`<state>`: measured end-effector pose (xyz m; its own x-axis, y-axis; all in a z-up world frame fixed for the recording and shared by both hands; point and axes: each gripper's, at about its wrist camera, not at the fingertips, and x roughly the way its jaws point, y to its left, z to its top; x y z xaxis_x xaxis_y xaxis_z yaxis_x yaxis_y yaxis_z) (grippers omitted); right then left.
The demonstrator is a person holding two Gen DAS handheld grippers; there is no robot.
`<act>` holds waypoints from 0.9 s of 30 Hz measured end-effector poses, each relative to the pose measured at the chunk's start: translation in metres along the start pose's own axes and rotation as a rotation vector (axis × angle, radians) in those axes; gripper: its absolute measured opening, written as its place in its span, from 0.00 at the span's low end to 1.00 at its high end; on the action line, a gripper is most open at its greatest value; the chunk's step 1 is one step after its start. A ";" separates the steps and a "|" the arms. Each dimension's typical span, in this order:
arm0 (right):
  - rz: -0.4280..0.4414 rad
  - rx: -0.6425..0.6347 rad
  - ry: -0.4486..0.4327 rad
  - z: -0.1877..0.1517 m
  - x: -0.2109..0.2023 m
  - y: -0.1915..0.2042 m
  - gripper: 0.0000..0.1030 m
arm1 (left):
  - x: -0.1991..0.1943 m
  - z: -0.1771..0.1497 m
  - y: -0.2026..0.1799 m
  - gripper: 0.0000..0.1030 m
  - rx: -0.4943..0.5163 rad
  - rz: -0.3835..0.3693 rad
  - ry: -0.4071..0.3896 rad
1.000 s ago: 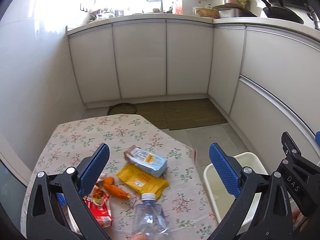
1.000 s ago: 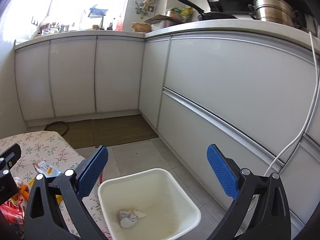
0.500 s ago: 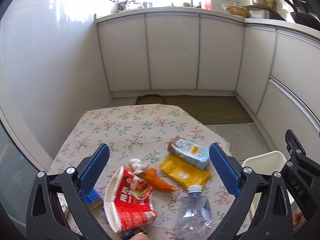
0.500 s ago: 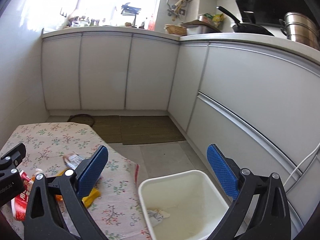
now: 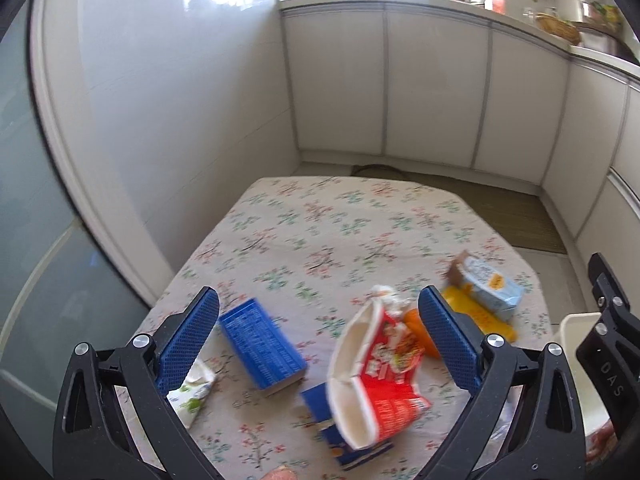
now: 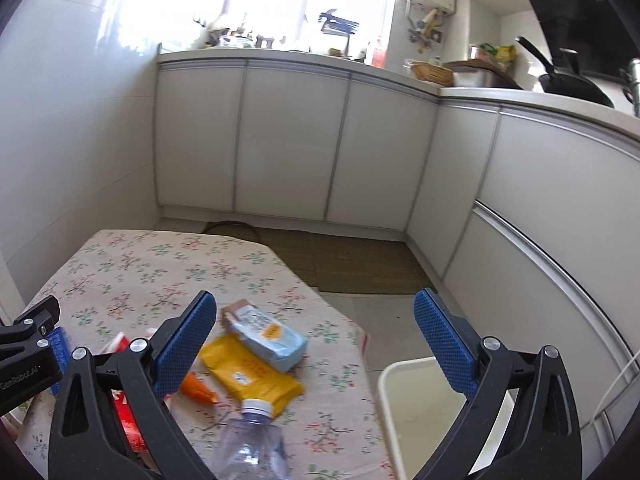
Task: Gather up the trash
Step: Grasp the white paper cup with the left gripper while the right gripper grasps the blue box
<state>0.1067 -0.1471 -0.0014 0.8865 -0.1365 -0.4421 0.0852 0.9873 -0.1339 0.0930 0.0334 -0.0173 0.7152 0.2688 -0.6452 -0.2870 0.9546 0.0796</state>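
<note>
Left wrist view: the left hand-held gripper (image 5: 318, 334) hangs wide open and empty above the floral-cloth tabletop (image 5: 340, 220). Between its blue pads lie a crushed red-and-white paper noodle cup (image 5: 376, 372) and a stiff blue carton (image 5: 262, 344); a soft white-and-green wrapper (image 5: 192, 394) lies left. The cup looks light and crumply, best pinched across its folded rim.

Right wrist view: the right hand-held gripper (image 6: 314, 338), likewise spread and empty, faces a pale blue pouch (image 6: 268, 334), a yellow sachet (image 6: 250, 374) and a clear plastic bottle (image 6: 252, 446), probably slippery. The white bin (image 6: 404, 416) stands beside the tabletop.
</note>
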 end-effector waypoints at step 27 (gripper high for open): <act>0.115 -0.160 0.073 -0.019 0.011 0.072 0.93 | 0.108 -0.122 0.213 0.76 -0.887 0.059 0.528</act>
<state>0.1145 -0.0786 -0.0328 0.8503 -0.0347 -0.5252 -0.0934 0.9720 -0.2155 0.0316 0.2502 -0.1625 0.3749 0.0173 -0.9269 -0.8326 0.4461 -0.3284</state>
